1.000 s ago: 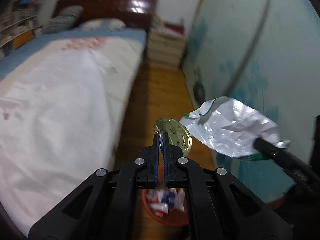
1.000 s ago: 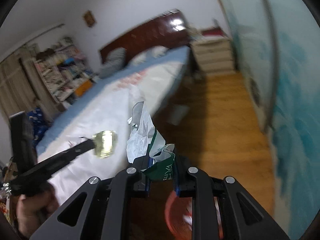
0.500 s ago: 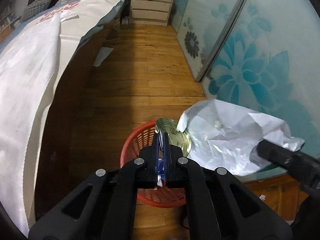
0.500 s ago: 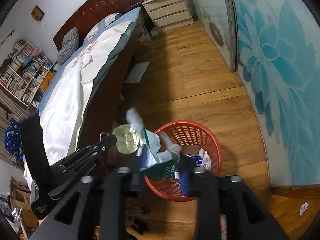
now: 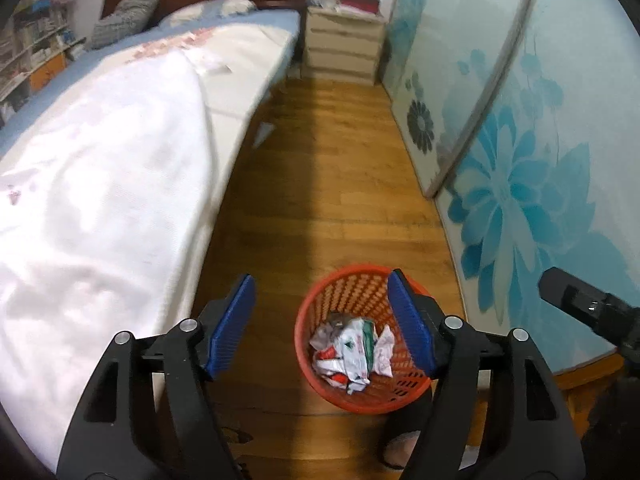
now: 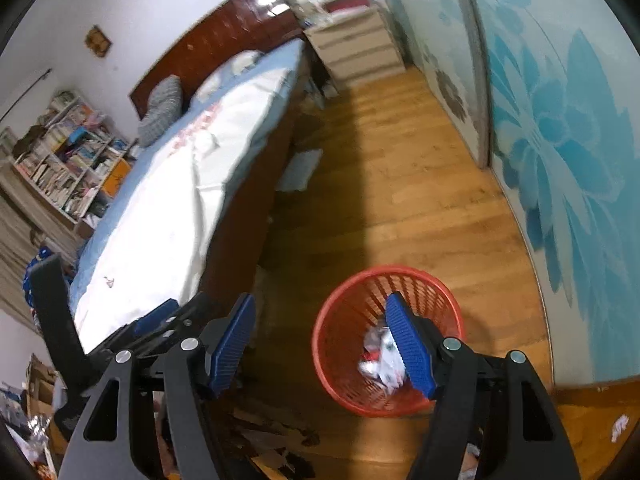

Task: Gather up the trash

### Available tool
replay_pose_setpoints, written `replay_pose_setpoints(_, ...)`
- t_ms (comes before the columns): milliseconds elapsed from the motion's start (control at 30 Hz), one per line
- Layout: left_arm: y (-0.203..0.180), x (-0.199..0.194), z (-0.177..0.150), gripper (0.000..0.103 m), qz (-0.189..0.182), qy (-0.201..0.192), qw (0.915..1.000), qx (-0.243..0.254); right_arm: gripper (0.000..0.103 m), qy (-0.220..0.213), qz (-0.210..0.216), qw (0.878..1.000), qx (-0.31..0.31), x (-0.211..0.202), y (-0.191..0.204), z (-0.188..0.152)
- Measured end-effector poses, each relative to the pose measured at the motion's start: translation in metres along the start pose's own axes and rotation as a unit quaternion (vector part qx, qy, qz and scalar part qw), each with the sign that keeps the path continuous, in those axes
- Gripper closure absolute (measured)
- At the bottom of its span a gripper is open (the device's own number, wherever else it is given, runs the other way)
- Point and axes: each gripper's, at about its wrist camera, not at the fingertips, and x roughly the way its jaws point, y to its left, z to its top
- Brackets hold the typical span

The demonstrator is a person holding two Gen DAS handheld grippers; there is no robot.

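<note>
A red mesh trash basket (image 5: 344, 280) stands on the wooden floor and holds crumpled wrappers (image 5: 352, 350); it also shows in the right wrist view (image 6: 344, 296) with the wrappers (image 6: 380, 356) inside. My left gripper (image 5: 322, 298) is open and empty above the basket's left rim. My right gripper (image 6: 320, 320) is open and empty above the basket. The right gripper's black body shows at the right of the left wrist view (image 5: 588, 308). The left gripper shows at the left of the right wrist view (image 6: 120, 340).
A bed with a white cover (image 5: 100, 184) runs along the left. A glass wardrobe door with blue flowers (image 5: 520, 184) lines the right. A nightstand (image 5: 344, 46) stands at the far end. A paper sheet (image 6: 300, 168) lies on the floor by the bed.
Both grippers have opened. The gold lid and the silver wrapper are no longer held, and more wrappers lie in the basket. Both cameras have tilted up a little.
</note>
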Motion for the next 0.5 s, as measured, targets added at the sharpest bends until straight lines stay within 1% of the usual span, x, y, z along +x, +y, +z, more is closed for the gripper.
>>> replay_pose_setpoints(100, 0.018, -0.036, -0.002, 0.024, 0.011, -0.032, 0.9993, -0.018, 0.031, -0.038, 0.02, 0.999, -0.03, -0.016, 0.023, 0.002)
replay_pose_setpoints(167, 0.03, -0.057, -0.004, 0.024, 0.032, -0.047, 0.9982, -0.018, 0.022, -0.064, 0.035, 0.996, -0.047, -0.028, 0.039, 0.0)
replay_pose_setpoints(233, 0.045, -0.078, -0.005, 0.024, 0.052, -0.061, 0.9964, -0.025, 0.016, -0.093, 0.053, 0.992, -0.062, -0.042, 0.058, -0.008)
replay_pose_setpoints(300, 0.066, -0.102, -0.009, 0.023, 0.062, -0.078, 0.9939, -0.049, 0.015, -0.113, 0.07, 0.988, -0.082, -0.054, 0.079, -0.017)
replay_pose_setpoints(433, 0.101, -0.146, -0.024, 0.021, 0.086, -0.109, 0.9873, -0.078, 0.006, -0.136, 0.109, 0.978, -0.113, -0.069, 0.116, -0.033)
replay_pose_setpoints(500, 0.119, -0.167, -0.036, 0.018, 0.106, -0.123, 0.9827, -0.089, 0.006, -0.141, 0.125, 0.973, -0.134, -0.074, 0.138, -0.044)
